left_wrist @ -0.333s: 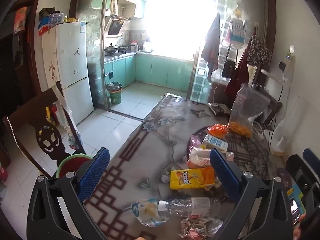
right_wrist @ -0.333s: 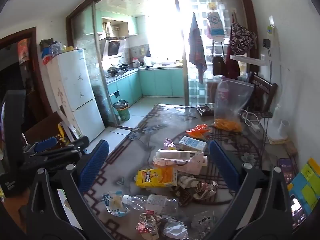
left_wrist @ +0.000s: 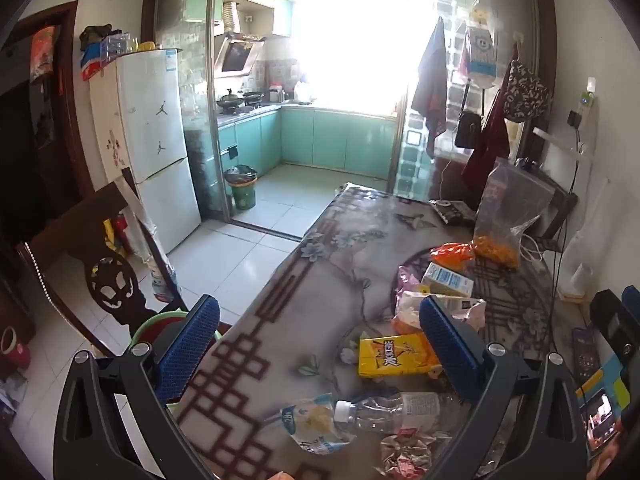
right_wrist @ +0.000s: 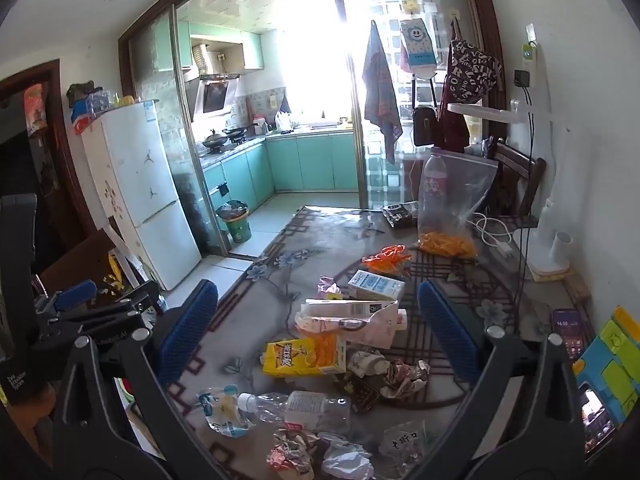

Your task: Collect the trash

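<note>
With my left gripper [left_wrist: 320,344] and right gripper [right_wrist: 318,328] both spread wide and empty above the table [left_wrist: 320,280], I judge collecting hasn't begun; next I must lower onto the near trash, perhaps the crushed bottle [right_wrist: 296,406].

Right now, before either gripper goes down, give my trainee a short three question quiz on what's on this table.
1. True or false: the clear plastic bottle stands upright.
2. What colour is the flat carton lying between the bottle and the torn pink and white packaging?
3. Which is held? A: a crumpled wrapper by the right gripper. B: the bottle by the left gripper. C: nothing; both sets of fingers are open.

Key: 1 false, it lies on its side. 2 yellow. 3 C.
</note>
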Demonstrator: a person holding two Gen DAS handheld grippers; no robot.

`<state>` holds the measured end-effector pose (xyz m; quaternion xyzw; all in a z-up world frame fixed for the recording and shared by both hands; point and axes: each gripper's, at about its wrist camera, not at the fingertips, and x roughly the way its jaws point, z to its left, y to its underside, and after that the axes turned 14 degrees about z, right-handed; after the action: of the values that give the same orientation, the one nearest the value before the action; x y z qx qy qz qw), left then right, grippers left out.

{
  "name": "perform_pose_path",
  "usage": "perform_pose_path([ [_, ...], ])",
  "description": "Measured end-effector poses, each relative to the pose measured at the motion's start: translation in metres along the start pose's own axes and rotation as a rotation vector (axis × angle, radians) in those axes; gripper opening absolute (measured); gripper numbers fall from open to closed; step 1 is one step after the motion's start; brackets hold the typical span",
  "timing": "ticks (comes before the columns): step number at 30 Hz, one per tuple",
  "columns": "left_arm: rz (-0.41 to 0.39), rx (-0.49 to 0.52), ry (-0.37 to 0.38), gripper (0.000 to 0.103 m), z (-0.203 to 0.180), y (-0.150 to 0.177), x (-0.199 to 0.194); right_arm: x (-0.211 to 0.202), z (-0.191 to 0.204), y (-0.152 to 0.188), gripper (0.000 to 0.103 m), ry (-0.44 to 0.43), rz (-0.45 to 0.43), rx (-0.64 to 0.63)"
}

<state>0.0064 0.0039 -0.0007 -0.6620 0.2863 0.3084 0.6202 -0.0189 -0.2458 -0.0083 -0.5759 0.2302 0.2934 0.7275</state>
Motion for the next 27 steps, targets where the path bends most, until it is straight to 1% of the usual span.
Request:
perform_pose_path([
  [5, 0.004, -0.016, -0.002, 0.095, 0.007, -0.004, -0.001, 0.002, -0.001, 0.0, 0.099, -0.007, -0.003, 0.003],
  [6, 0.005, -0.007, -0.01, 0.095, 0.0, -0.001, 0.004, 0.002, -0.001, 0.0, 0.099, -0.007, -0.003, 0.003],
  [10, 0.009, -0.011, -0.01, 0.095, 0.002, -0.001, 0.005, 0.003, -0.002, -0.001, 0.099, -0.016, 0.002, 0.006],
  [11, 0.011, -0.006, -0.015, 0.095, -0.003, -0.002, 0.007, 0.003, -0.002, -0.001, 0.099, -0.017, 0.002, 0.005],
  [27, 0.031, -0.001, -0.018, 0.095, -0.006, -0.004, 0.017, 0.014, -0.002, -0.002, 0.099, -0.027, 0.023, 0.007],
])
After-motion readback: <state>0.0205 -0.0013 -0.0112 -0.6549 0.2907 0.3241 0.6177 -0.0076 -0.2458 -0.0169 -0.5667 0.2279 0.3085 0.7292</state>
